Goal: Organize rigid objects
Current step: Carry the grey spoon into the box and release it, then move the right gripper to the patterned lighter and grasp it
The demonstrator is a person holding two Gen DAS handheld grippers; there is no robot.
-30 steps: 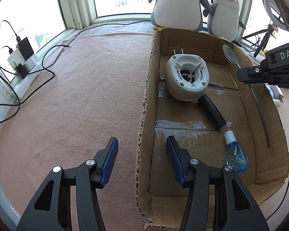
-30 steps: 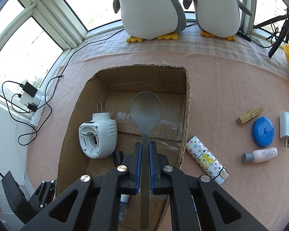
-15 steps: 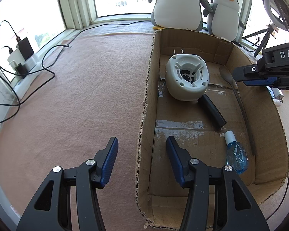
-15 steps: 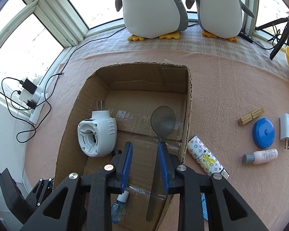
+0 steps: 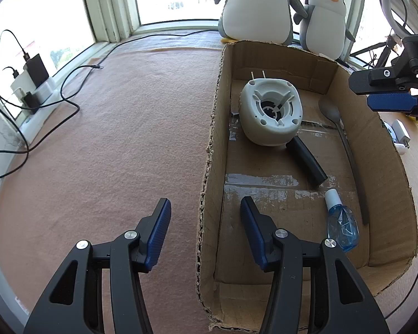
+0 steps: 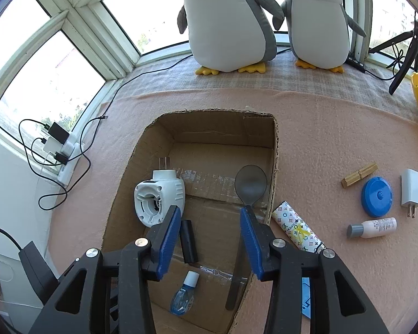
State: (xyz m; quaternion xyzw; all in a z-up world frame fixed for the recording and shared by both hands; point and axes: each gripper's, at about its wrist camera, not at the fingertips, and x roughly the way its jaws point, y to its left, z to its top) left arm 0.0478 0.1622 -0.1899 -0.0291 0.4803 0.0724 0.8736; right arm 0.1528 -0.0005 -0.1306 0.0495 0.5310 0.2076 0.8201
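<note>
The right hand-held gripper (image 6: 209,233), opening, has dropped the spoon (image 6: 249,186) into the box (image 6: 276,167).

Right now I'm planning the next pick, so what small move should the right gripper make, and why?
Probably lift the right gripper out of the cardboard box and swing it toward the patterned tube just outside the wall. The spoon already lies in the box, free of the opening jaws, while the tube, blue lid and charger are still on the blanket.

Home bay window (image 6: 55,83), plush penguins (image 6: 228,19)
</note>
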